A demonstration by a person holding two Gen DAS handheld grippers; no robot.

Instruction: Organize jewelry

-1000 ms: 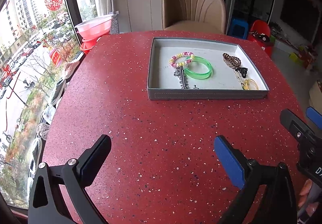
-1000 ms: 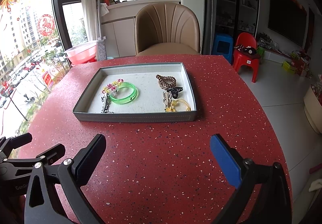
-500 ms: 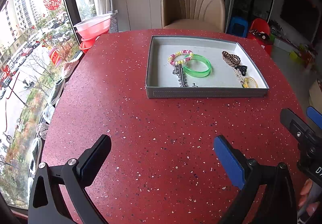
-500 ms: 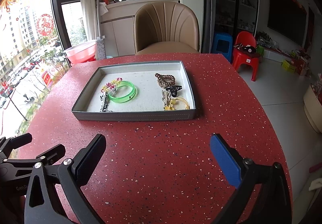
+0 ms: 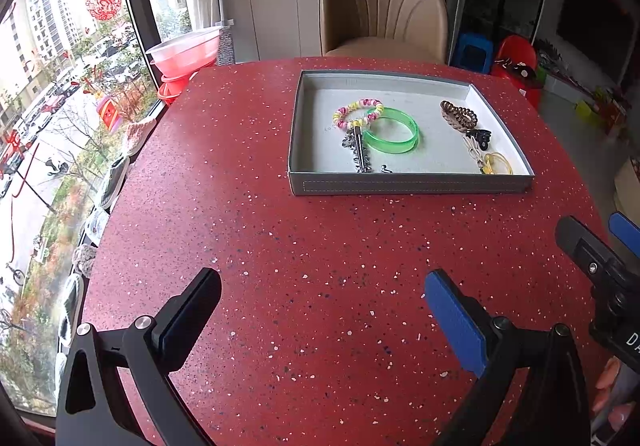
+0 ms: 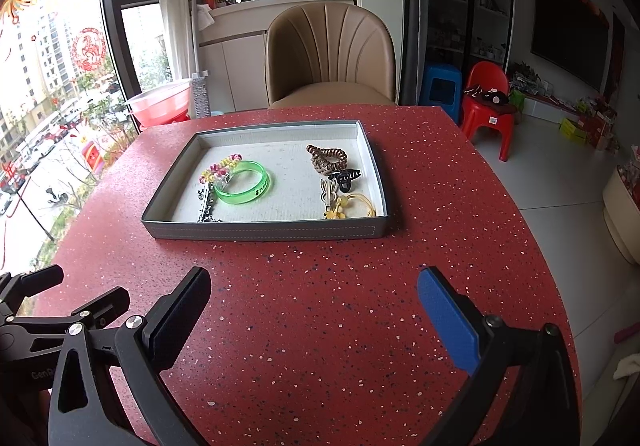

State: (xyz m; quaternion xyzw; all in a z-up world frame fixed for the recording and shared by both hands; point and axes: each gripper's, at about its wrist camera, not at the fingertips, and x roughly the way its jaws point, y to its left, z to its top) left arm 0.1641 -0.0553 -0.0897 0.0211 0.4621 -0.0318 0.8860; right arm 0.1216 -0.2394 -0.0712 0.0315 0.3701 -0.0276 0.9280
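Note:
A grey tray (image 5: 408, 182) (image 6: 264, 230) sits on the red table. In it lie a green bangle (image 5: 392, 135) (image 6: 242, 187), a pink and yellow bead bracelet (image 5: 356, 113) (image 6: 218, 169), a silver hair clip (image 5: 359, 153), a brown coil hair tie (image 5: 459, 117) (image 6: 327, 158), a black claw clip (image 5: 478, 136) (image 6: 345, 178) and a yellow hair tie (image 5: 498, 163) (image 6: 354, 203). My left gripper (image 5: 320, 306) is open and empty, well short of the tray. My right gripper (image 6: 312, 302) is open and empty too, also short of the tray.
A tan chair (image 6: 330, 57) stands behind the table. A window (image 5: 60, 85) runs along the left, with pink basins (image 5: 184, 53) by it. A red stool (image 6: 486, 105) and a blue stool (image 6: 440, 89) stand at the back right.
Both grippers have drawn back a little from the tray and risen slightly. Both stay open. The jewelry has not moved.

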